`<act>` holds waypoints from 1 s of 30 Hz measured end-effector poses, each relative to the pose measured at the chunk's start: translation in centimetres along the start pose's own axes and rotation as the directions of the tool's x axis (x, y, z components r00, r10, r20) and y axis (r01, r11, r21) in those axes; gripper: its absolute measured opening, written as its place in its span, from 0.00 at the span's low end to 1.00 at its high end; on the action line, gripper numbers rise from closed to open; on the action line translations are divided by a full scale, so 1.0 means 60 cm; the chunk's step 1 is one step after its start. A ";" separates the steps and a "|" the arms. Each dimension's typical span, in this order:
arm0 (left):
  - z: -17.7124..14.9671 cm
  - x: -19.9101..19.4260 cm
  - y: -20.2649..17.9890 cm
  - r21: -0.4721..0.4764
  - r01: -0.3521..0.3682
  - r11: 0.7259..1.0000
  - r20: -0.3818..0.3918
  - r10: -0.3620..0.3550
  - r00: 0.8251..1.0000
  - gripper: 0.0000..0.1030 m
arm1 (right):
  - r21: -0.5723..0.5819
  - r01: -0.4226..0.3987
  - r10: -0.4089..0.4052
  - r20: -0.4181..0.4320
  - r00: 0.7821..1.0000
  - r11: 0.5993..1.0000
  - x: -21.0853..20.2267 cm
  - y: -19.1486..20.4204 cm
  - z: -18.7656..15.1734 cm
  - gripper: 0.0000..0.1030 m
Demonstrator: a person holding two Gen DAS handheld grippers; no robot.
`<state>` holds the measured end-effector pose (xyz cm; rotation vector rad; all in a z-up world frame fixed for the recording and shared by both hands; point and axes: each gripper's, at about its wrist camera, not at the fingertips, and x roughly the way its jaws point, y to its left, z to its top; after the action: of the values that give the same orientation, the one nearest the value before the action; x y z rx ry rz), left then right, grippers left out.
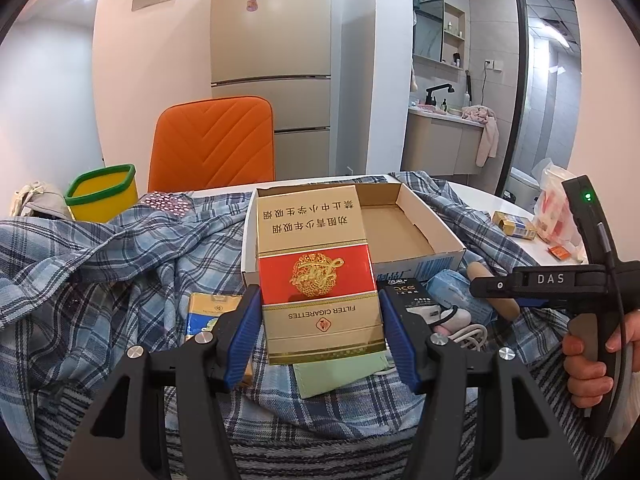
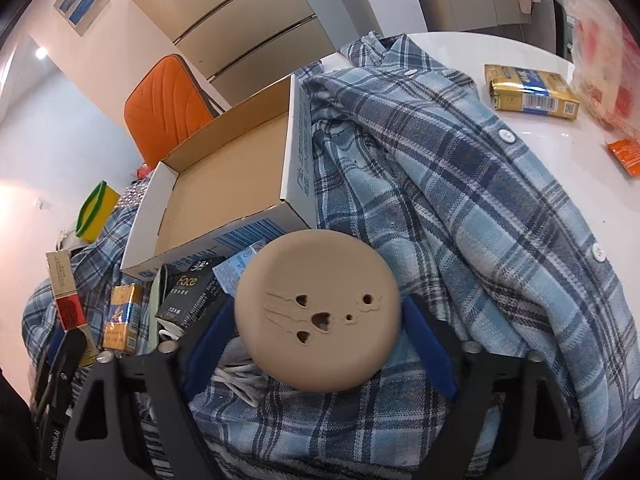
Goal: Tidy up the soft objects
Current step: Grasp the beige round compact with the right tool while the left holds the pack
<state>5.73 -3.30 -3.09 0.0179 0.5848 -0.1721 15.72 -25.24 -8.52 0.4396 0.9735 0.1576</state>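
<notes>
We see left gripper [image 1: 320, 330] clamping cigarette pack [image 1: 318, 272]; right gripper [image 2: 318, 344] around tan disc [image 2: 318, 312], pad contact hidden.

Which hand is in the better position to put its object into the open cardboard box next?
Probably left. The left gripper grips the red and gold cigarette pack, whose far end already overlaps the cardboard box. The right gripper has the tan round disc between its fingers, nearer than the box's front wall.

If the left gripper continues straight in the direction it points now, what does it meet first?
Probably the open cardboard box. The left gripper holds the red and gold cigarette pack, whose far end already reaches over the box's near wall, though depth is uncertain.
</notes>
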 end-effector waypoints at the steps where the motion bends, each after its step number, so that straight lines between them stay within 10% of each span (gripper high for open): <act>1: 0.000 0.000 -0.001 0.001 0.000 1.000 0.001 0.000 1.000 0.56 | -0.007 -0.008 0.009 0.005 1.000 1.000 -0.002 0.001 0.000 0.77; 15: -0.001 -0.013 0.002 -0.003 -0.008 1.000 0.039 0.008 0.999 0.56 | -0.461 0.073 -0.014 0.129 0.992 0.884 -0.026 0.140 -0.057 0.77; 30: 0.000 -0.008 0.002 0.000 -0.007 1.000 0.025 0.007 1.000 0.56 | -0.461 0.114 -0.086 0.081 0.993 0.880 -0.003 0.138 -0.052 0.85</act>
<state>5.36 -3.09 -2.82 0.0176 0.5598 -0.1649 13.60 -16.94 -6.33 -0.0505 0.8631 0.2762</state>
